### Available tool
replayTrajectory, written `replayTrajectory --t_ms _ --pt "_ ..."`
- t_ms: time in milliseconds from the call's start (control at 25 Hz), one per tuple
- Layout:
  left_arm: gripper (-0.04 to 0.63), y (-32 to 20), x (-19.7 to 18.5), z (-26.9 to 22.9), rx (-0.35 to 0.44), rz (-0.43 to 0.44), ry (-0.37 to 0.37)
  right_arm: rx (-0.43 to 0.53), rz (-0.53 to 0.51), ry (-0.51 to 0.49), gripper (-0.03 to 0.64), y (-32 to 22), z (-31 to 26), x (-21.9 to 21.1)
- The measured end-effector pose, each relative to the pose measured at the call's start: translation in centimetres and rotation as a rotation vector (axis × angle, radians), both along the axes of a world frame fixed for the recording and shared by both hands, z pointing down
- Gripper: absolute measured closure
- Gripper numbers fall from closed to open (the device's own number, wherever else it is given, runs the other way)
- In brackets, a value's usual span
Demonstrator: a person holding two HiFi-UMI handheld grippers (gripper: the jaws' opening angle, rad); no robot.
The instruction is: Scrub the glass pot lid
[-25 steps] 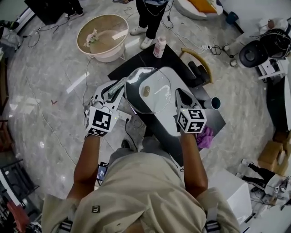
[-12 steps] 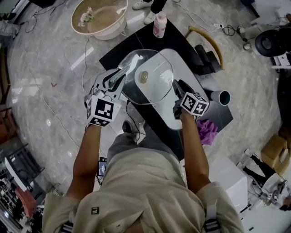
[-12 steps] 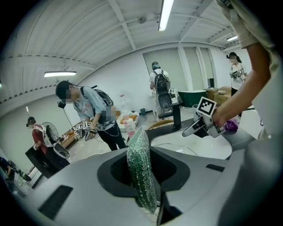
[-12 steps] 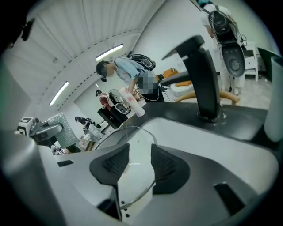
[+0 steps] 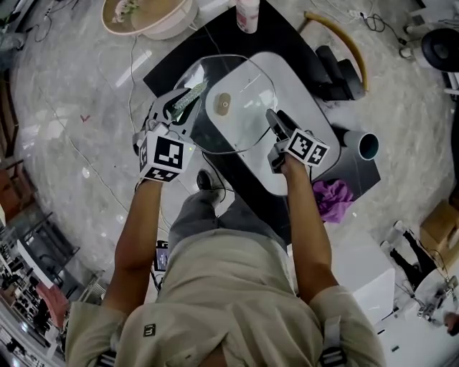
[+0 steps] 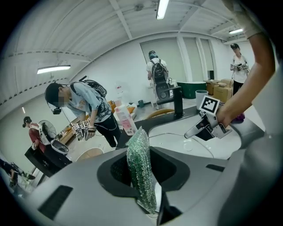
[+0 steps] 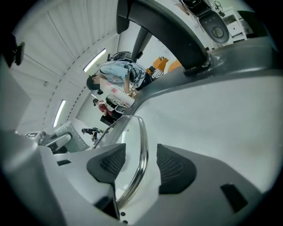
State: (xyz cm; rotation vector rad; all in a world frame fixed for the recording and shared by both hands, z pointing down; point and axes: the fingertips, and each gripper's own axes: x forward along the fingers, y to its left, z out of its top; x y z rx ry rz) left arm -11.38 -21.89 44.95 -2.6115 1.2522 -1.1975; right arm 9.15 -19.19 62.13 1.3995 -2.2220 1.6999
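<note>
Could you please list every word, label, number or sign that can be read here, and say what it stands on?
No text can be read.
Pink bottle, label: too small and blurred to read.
Marker cubes: black-and-white square patterns only, no letters.
Shirt patch: too small to read.

The head view's top edge is cutting off the pink-and-white bottle (image 5: pixel 247 14) and the round beige tub (image 5: pixel 147 18). The green scouring pad's (image 6: pixel 140 163) lower end is sitting hidden between the jaws. The glass lid's (image 7: pixel 142 145) near rim is running out of sight under the right gripper's body.
</note>
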Motion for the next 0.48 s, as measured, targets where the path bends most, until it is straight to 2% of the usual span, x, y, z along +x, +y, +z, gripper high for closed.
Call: replayTrajectory --t_ms 160,240,280,480 --pt "0.500 -0.9 0.9 1.9 -0.003 0.007 -0.036 -0.023 -0.004 -0.042 0.417 0.0 1.2 -0.5" --pt "0.500 -1.3 1.3 2.9 -0.006 0.015 -0.057 -0.015 -0.006 -0.039 0.517 0.2 1.1 -0.4" --pt "0.500 -1.4 1.6 3.4 -0.007 0.020 -0.069 -0.011 -0.001 -0.040 0.543 0.2 0.9 -0.3" --pt "0.500 -1.9 2.2 5.9 -0.014 0.033 -0.134 0.005 0.025 -0.082 0.543 0.2 -1.1 -0.1"
